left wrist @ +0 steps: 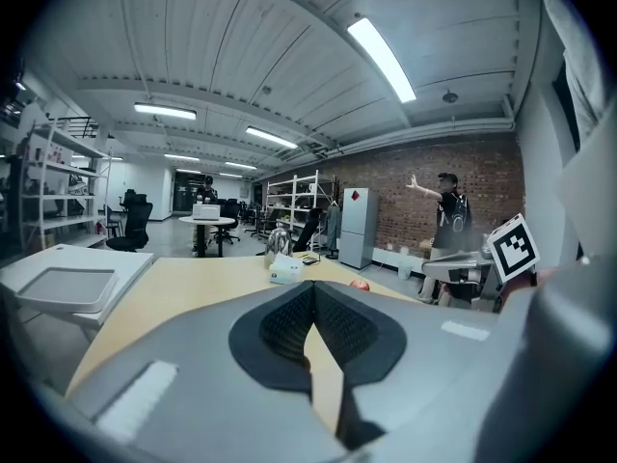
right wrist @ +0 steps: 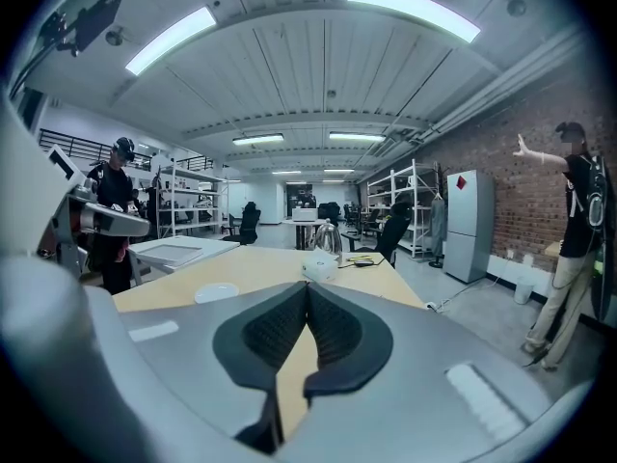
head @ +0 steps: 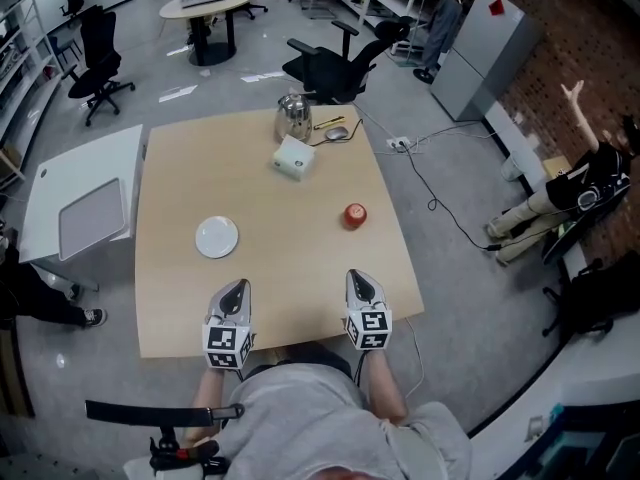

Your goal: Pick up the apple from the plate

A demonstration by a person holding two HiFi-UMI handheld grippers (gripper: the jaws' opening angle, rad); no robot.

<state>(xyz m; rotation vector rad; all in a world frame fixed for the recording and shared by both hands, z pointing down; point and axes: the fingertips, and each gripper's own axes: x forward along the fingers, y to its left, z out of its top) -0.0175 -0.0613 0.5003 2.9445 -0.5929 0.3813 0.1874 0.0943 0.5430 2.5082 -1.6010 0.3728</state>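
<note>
Apple: lies on the bare table, well to the right of the plate and not on it. The plate is empty.

Right gripper: nearer the person than the plate and off to its right, jaws closed tip to tip, nothing between them.

Left gripper: just on the near side of the plate, likewise closed and empty.

Judgement: both point across the table from its near edge, a resting posture rather than an approach; shut jaws cannot take the apple.

Kettle and white box: beyond the plate, out of the way.
</note>
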